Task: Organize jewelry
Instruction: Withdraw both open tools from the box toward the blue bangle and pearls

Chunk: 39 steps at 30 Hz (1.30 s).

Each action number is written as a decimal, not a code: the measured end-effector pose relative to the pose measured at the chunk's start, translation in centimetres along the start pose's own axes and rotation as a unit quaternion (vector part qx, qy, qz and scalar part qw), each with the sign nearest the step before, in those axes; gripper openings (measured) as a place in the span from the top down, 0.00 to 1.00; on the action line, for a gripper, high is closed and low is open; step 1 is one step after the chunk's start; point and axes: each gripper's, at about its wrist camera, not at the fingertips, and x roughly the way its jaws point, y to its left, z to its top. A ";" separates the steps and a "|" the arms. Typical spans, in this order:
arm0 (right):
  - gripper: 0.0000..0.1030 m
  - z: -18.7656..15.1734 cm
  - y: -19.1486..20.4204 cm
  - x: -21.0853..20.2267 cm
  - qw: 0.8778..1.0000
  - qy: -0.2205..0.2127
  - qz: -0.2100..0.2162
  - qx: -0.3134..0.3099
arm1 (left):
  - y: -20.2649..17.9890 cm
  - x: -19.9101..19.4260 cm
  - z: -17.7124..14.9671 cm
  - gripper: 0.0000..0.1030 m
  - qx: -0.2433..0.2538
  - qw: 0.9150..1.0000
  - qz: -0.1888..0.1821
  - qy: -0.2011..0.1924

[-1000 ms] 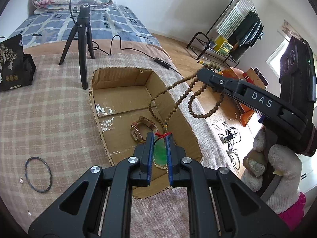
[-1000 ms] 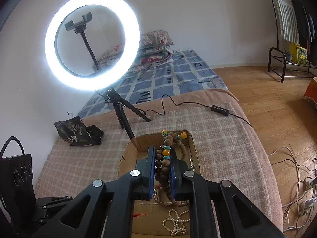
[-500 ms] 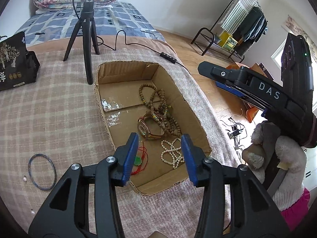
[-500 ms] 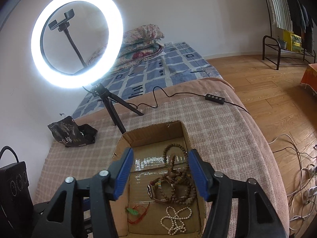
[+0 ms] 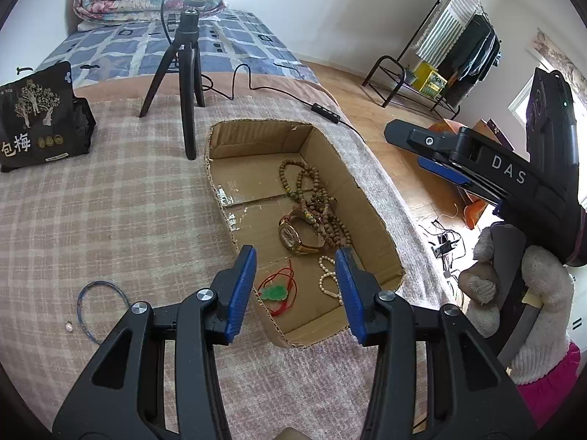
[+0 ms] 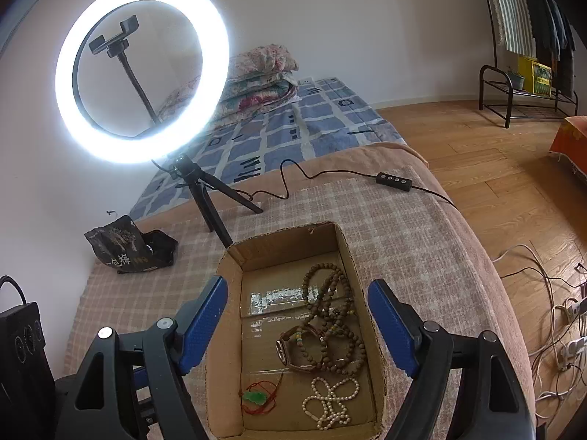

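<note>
Both of my grippers are spread wide with nothing in them: the left gripper point(image 5: 295, 289) hangs over the near end of the shallow brown cardboard box point(image 5: 374, 216), and the right gripper point(image 6: 297, 324) sits above the same box point(image 6: 227, 267). All the jewelry's lying on the box floor. Brown wooden bead strands point(image 6: 332, 315) are piled toward the middle and far end, tangled over a gold-cased wristwatch point(image 6: 290, 352). At the near end there's a green jade pendant on a red cord point(image 6: 256, 398) beside a white pearl bead string point(image 6: 330, 399). Box sits on a pinkish plaid blanket point(image 5: 110, 220), with a thin dark wire hoop point(image 5: 101, 306) lying out toward its left edge.
</note>
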 end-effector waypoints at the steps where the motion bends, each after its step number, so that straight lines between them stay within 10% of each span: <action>1: 0.19 -0.1 0.2 -0.1 1.000 0.001 -0.001 -0.001 | 0.2 -0.3 -0.1 0.56 -0.001 1.000 0.002 -0.001; 13: 0.03 -0.4 3.9 -1.8 0.999 -0.012 -0.013 -0.032 | 3.7 -5.1 -0.6 0.54 -0.010 0.999 0.035 -0.025; 39: 0.00 -6.8 12.8 -3.0 0.990 -0.038 0.047 -0.125 | 16.1 -12.4 -3.9 0.43 -0.093 0.988 0.107 -0.066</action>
